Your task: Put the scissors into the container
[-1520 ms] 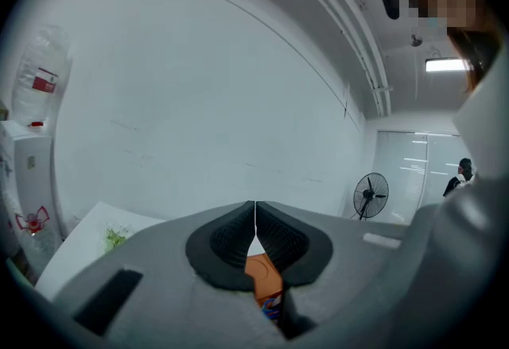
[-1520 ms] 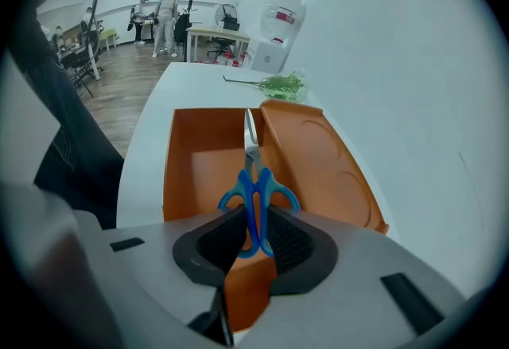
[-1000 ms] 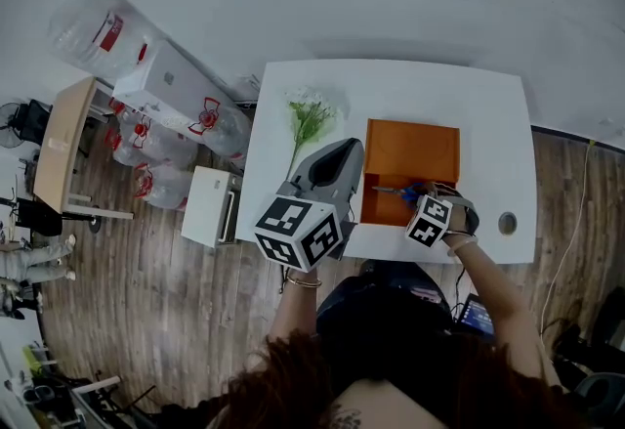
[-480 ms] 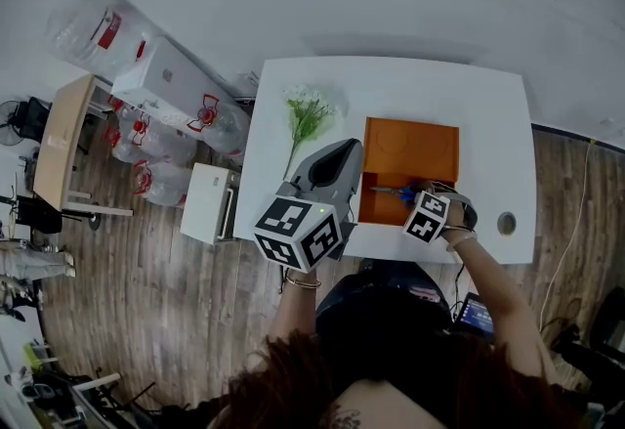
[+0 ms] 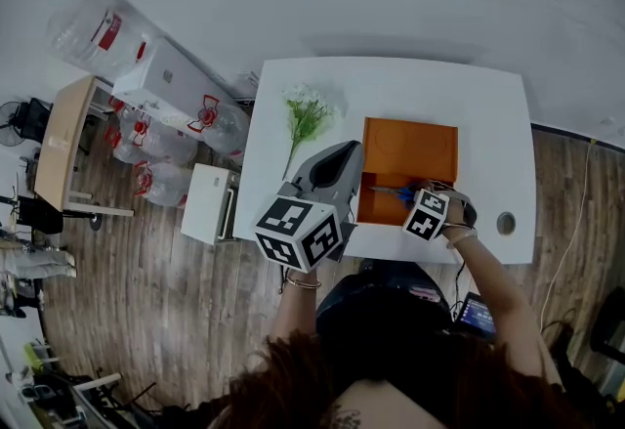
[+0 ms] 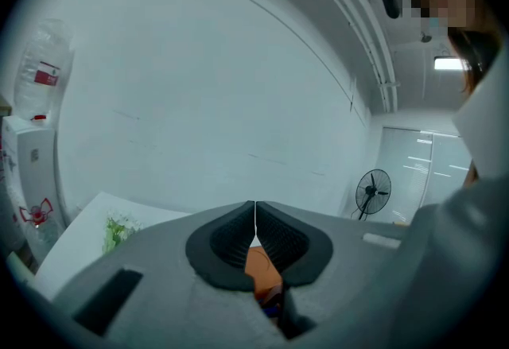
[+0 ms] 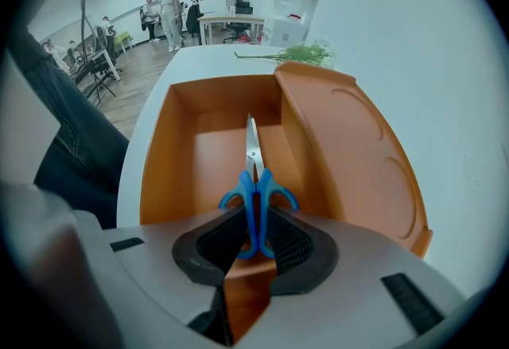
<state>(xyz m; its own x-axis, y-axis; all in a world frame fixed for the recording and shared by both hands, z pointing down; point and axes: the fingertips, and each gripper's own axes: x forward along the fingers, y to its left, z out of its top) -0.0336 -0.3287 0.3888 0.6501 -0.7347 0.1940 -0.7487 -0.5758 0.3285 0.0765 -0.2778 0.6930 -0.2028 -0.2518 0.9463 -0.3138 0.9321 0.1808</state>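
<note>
The blue-handled scissors (image 7: 254, 180) point blades-first into the open orange container (image 7: 199, 157). My right gripper (image 7: 255, 220) has its pads on either side of the blue handles and still touches them, while its jaws are opening. In the head view the scissors (image 5: 395, 191) hang over the near part of the container (image 5: 410, 149), with the right gripper (image 5: 415, 202) at its front edge. My left gripper (image 5: 342, 151) hovers left of the container, raised above the table. Its jaws (image 6: 254, 216) are shut with nothing between them.
An orange lid panel (image 7: 350, 149) leans along the container's right side. A green flower sprig (image 5: 308, 114) lies on the white table (image 5: 488, 124) to the container's left. A round hole (image 5: 505, 222) sits near the table's right front. Water bottles and boxes (image 5: 166, 85) crowd the floor on the left.
The right gripper with the scissors has crept slightly toward the container. The left gripper has stayed where it was.
</note>
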